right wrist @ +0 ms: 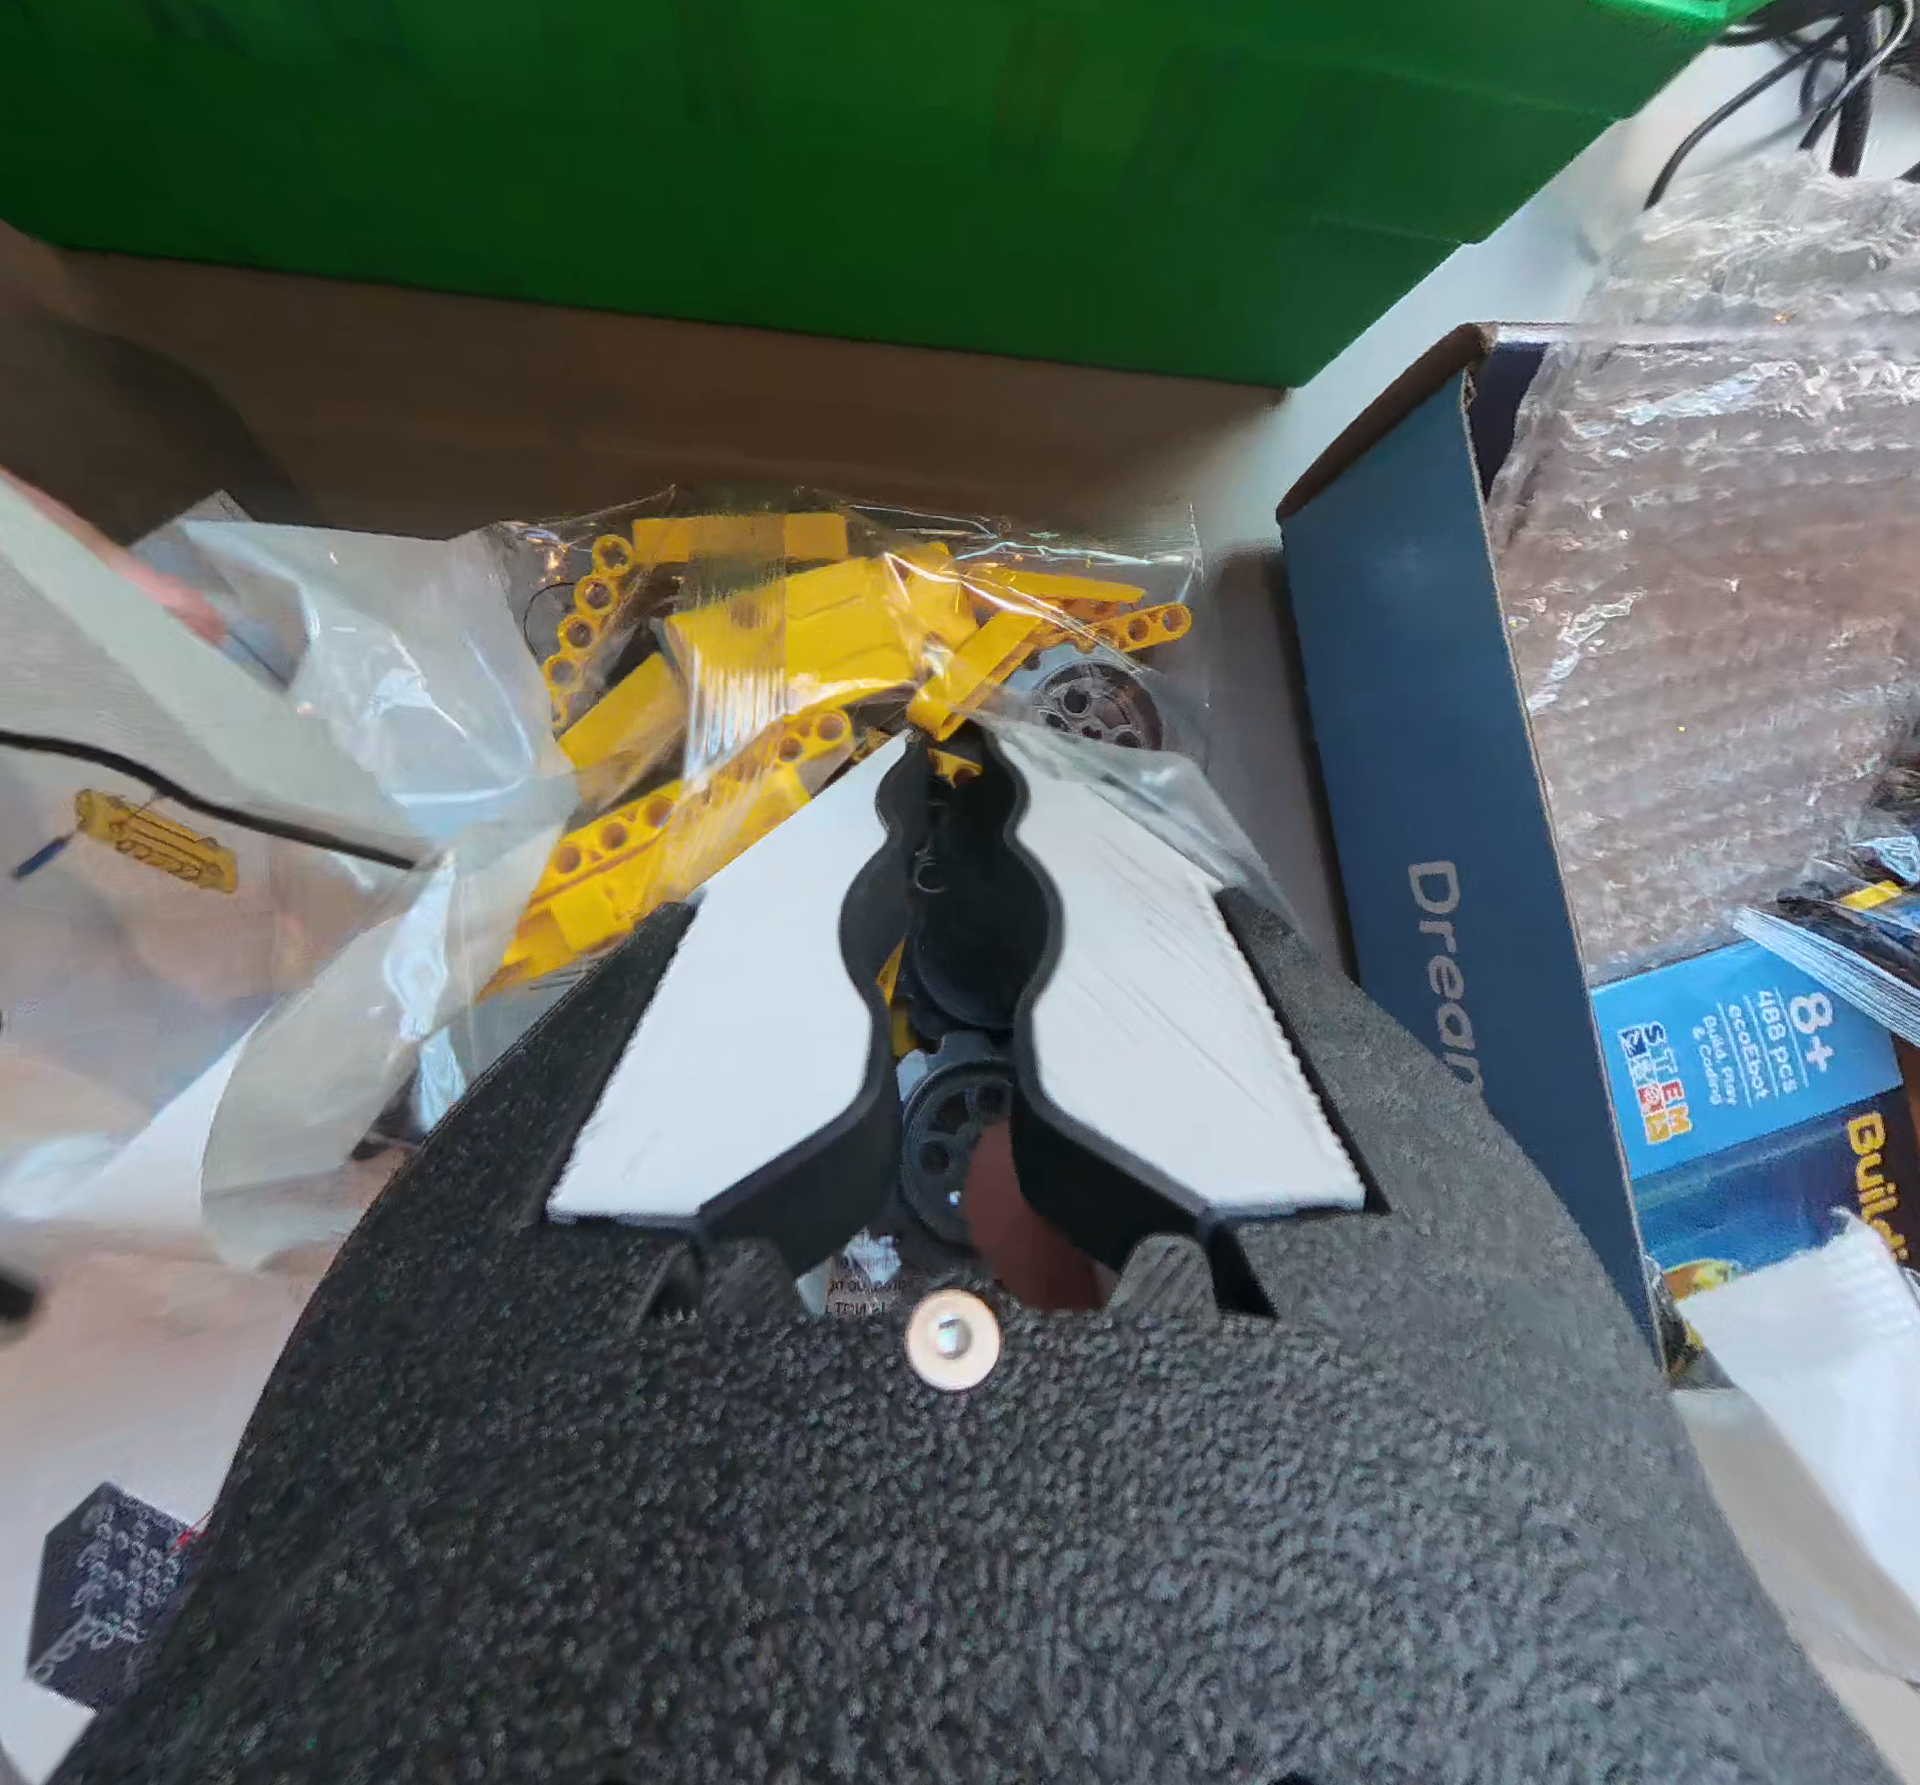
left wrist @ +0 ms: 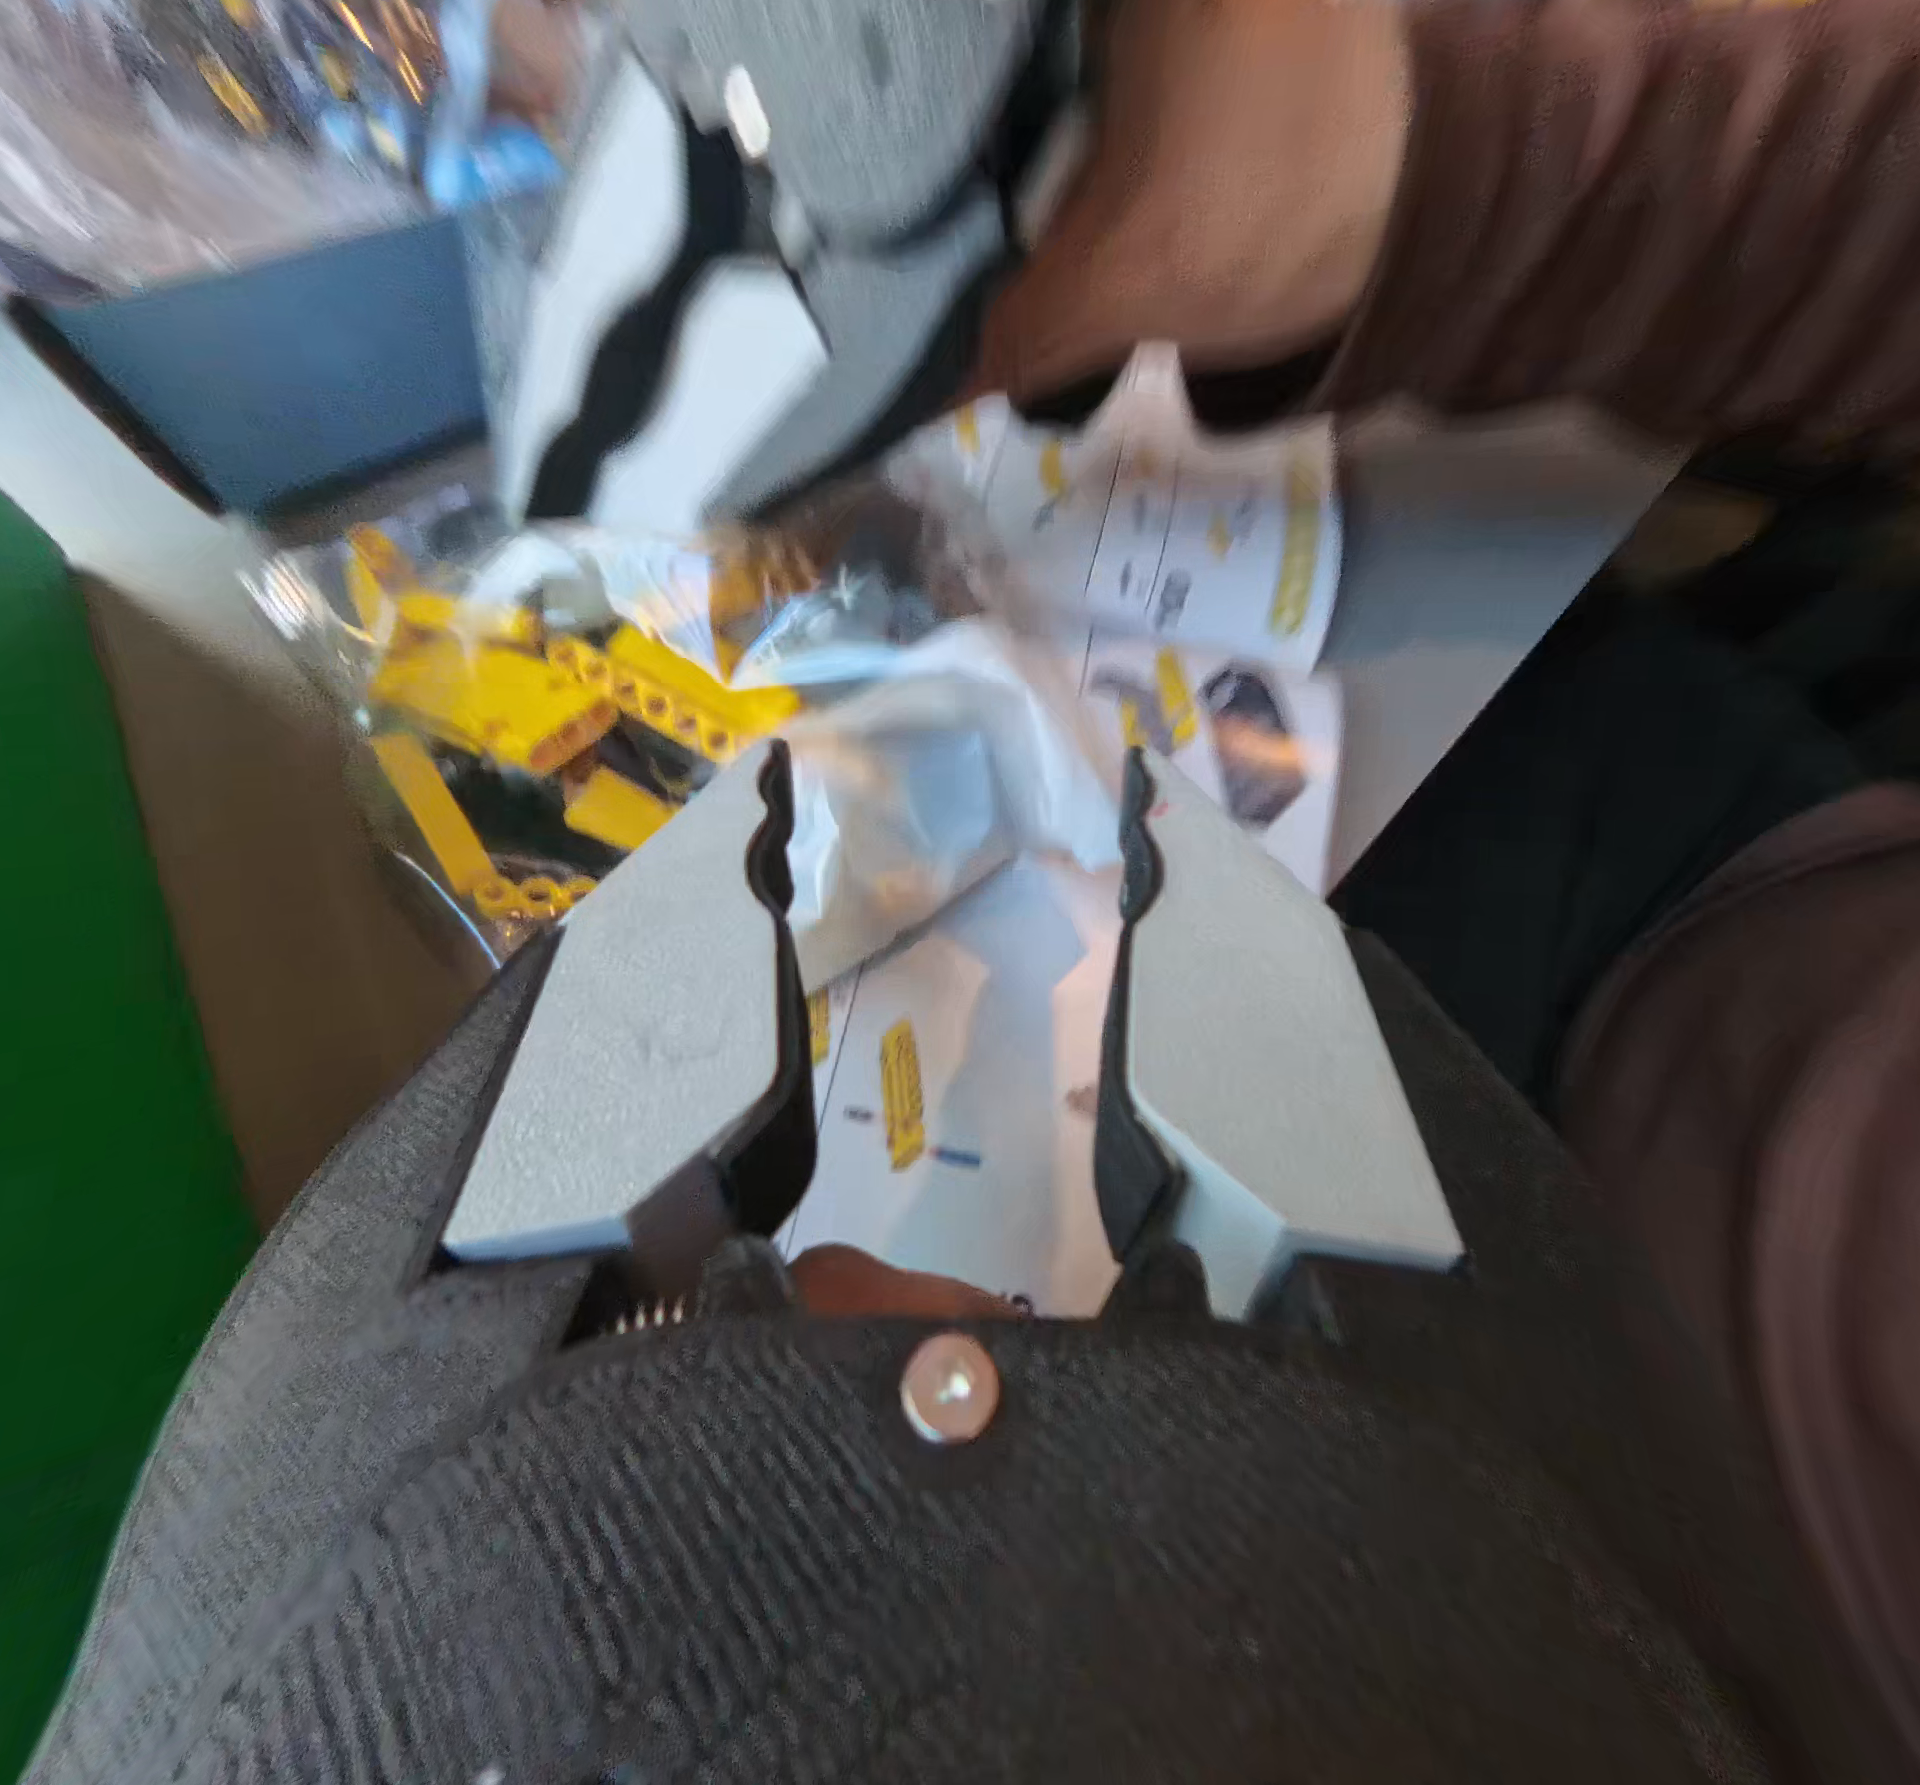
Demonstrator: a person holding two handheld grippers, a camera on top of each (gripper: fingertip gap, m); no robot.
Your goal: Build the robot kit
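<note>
My right gripper (right wrist: 951, 748) is shut on a clear plastic bag of yellow beams and dark wheels (right wrist: 790, 634), pinching the film at its near edge. The bag lies on a brown cardboard surface (right wrist: 623, 385). The left wrist view is blurred. In it, my left gripper (left wrist: 956, 779) is open, with a crumpled whitish clear bag (left wrist: 935, 759) lying between its fingers on an instruction booklet (left wrist: 1195, 530). The bag of yellow parts (left wrist: 540, 686) lies to its left. The right gripper (left wrist: 644, 385) reaches down to it from above, held by a hand (left wrist: 1195, 208) in a brown sleeve.
A green bin (right wrist: 831, 73) stands behind the bag. A dark blue box (right wrist: 1403, 696) with bubble wrap (right wrist: 1714, 592) in it stands to the right. Another clear bag (right wrist: 312, 696) lies at the left, a small black block (right wrist: 104, 1569) at the near left, and cables (right wrist: 1818, 73) at the far right.
</note>
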